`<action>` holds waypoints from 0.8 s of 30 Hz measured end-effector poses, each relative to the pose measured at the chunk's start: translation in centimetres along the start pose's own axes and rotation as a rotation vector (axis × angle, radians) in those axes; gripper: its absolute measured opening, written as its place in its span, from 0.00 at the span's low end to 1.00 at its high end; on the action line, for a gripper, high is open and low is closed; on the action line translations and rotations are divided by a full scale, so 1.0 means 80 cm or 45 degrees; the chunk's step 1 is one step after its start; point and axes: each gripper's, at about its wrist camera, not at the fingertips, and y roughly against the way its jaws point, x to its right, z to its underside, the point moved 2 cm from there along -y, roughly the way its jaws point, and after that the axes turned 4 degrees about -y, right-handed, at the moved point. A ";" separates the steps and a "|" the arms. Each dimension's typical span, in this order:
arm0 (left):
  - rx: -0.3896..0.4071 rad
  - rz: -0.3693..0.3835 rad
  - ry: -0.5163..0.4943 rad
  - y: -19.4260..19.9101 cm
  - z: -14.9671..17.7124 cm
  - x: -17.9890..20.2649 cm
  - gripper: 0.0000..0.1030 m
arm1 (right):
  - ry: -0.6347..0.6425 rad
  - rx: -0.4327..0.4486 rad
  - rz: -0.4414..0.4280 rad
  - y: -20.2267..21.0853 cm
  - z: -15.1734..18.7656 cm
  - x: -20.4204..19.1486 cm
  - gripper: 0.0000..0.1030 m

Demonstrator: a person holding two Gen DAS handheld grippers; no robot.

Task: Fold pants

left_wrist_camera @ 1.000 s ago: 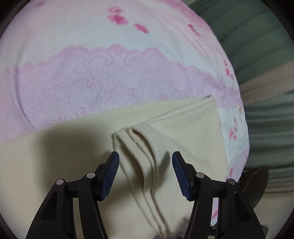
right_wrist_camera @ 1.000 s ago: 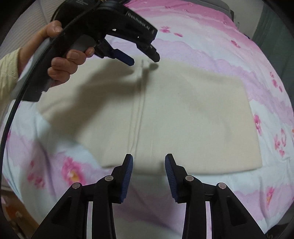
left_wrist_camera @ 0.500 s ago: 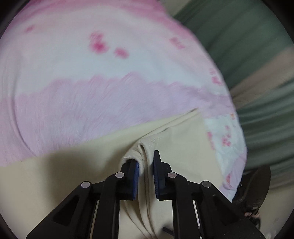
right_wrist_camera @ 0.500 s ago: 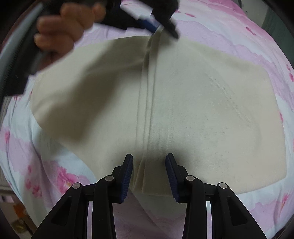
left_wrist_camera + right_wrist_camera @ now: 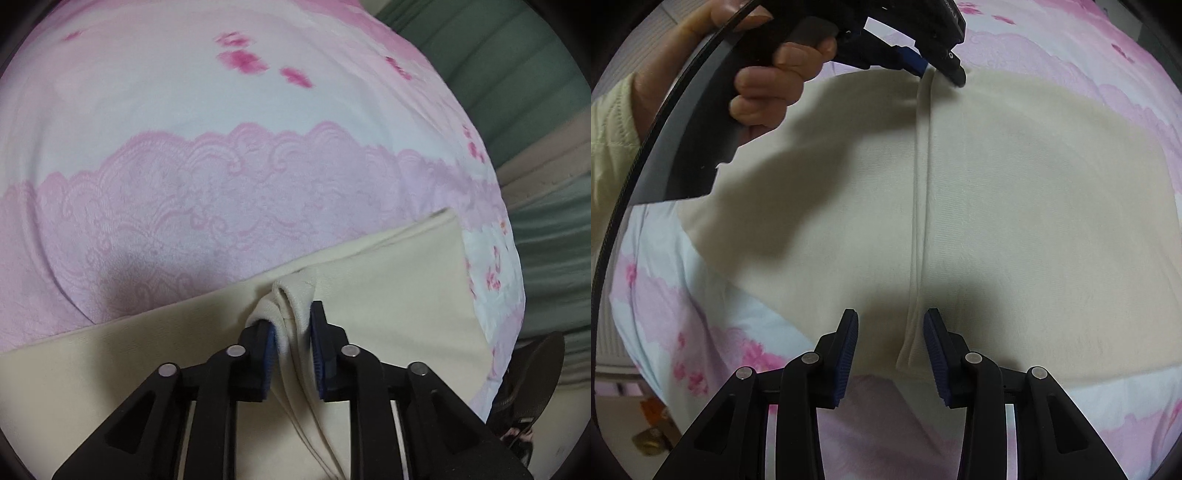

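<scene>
Your left gripper (image 5: 293,347) has pinched the pants (image 5: 388,317) fold, jaws just easing wider, cloth between them.

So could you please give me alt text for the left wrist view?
The left hand-held gripper pinches a raised fold of the cream pants, its jaws having just eased open slightly. The pants lie on a pink floral bedspread.

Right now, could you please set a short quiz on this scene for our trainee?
1. True or false: the left gripper pinches a raised fold of the cream pants.
2. Do the right gripper's fingers press the cloth? A) yes B) no, the fold's near end lies loose between them
3. Fill in: the pants lie on a pink and white ___.

Key: 1 true; 2 B; 3 bedcover.
</scene>
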 end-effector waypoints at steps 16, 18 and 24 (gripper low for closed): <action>0.016 0.137 0.221 0.056 0.182 0.047 0.75 | -0.286 0.186 0.035 0.153 0.052 0.118 0.46; -0.018 0.147 0.293 0.037 0.199 0.054 0.75 | -0.320 0.182 0.060 0.161 0.060 0.139 0.46; -0.062 0.182 0.502 -0.019 0.217 0.059 0.73 | -0.348 0.184 0.070 0.165 0.081 0.154 0.46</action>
